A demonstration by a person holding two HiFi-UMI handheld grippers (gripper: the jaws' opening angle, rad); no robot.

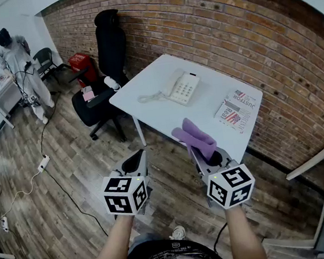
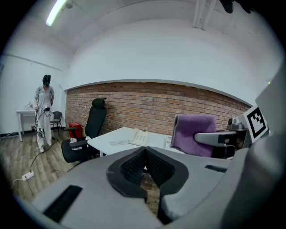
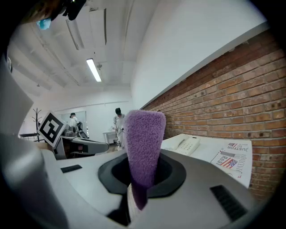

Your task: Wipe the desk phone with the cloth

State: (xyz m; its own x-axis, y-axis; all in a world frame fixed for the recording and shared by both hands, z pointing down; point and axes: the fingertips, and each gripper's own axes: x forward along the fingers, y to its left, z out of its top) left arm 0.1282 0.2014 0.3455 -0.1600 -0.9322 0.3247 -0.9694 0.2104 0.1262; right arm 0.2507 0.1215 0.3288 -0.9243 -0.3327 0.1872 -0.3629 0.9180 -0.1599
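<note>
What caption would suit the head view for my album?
Right claw grips a purple cloth near a white table bearing a desk phone.

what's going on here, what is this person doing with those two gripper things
A person holds a two-jaw gripper in each hand. The right gripper is clamped on a fuzzy purple cloth that sticks up out of its jaws. The left gripper is shut with nothing in it. Both are held short of the white table, where a white corded desk phone sits near a printed paper. The cloth is not on the phone, so no wiping is under way yet.
</note>
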